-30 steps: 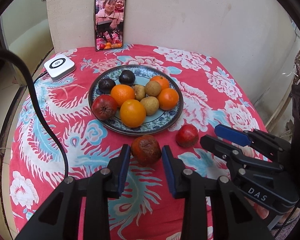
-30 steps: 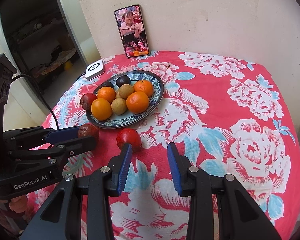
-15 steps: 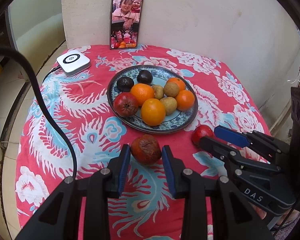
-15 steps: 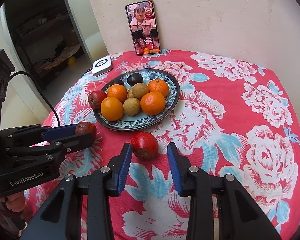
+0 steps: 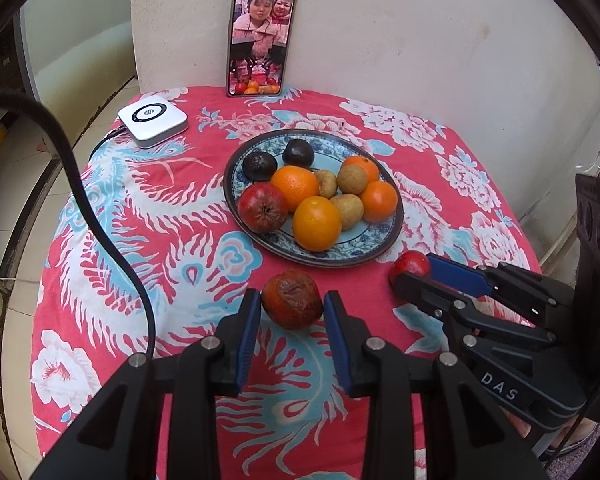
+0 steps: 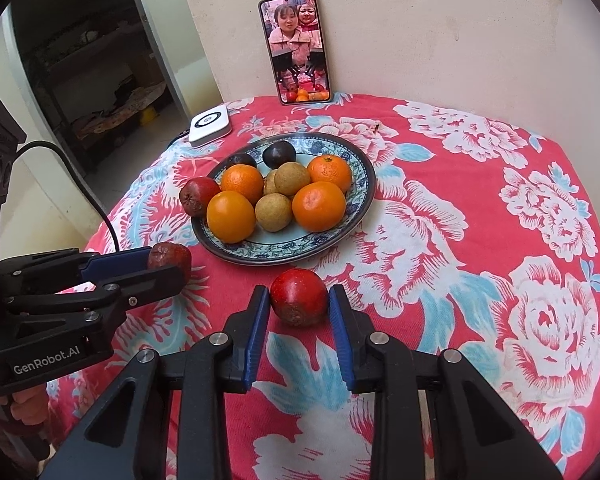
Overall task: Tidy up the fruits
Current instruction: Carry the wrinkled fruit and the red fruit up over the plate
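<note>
A wrinkled brown-red fruit sits on the cloth between the pads of my left gripper, which is open around it; small gaps show on both sides. It also shows in the right wrist view. A shiny red fruit sits between the pads of my right gripper, open around it; it shows in the left wrist view. The blue patterned plate behind holds oranges, brown fruits, dark plums and a red apple.
A phone leans on the wall at the back. A white box with a cable sits back left. The table has a red flowered cloth; its edges drop off left and right.
Both grippers have moved forward and lower, so each fruit now sits between its gripper's pads. The right gripper has shifted onto the red fruit. The fruits have not moved.
</note>
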A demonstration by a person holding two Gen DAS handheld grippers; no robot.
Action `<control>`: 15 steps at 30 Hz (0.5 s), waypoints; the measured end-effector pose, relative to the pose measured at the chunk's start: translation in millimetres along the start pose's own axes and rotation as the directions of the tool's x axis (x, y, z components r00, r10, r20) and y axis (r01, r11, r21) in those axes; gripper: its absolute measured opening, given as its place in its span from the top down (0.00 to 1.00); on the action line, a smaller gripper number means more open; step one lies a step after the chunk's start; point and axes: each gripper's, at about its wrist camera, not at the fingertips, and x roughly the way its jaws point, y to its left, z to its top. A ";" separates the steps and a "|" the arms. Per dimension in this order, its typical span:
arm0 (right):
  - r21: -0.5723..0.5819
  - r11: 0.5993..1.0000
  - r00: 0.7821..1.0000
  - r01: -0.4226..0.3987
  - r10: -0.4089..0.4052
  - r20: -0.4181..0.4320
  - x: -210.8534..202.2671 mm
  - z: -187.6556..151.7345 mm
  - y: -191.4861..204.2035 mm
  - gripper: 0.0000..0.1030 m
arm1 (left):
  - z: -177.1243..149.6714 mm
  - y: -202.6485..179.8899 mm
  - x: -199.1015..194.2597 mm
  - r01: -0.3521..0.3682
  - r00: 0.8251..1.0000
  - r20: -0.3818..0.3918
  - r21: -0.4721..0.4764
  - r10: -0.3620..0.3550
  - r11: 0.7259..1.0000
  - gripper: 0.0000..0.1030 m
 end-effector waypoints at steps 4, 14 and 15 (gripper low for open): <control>0.003 1.000 1.000 -0.005 0.005 0.005 -2.8 0.5 1.2 0.69 | 1.6 1.3 -2.3 0.002 1.000 0.006 -0.004 -0.002 1.000 0.67; -0.019 1.000 0.999 0.005 -0.005 0.038 -13.4 20.0 3.9 0.69 | 20.6 4.6 -19.2 0.004 0.998 0.058 0.003 -0.005 1.000 0.67; -0.023 1.000 0.999 0.007 -0.006 0.042 -14.3 22.6 4.5 0.69 | 22.8 4.7 -20.3 0.007 0.998 0.062 0.005 -0.007 1.000 0.67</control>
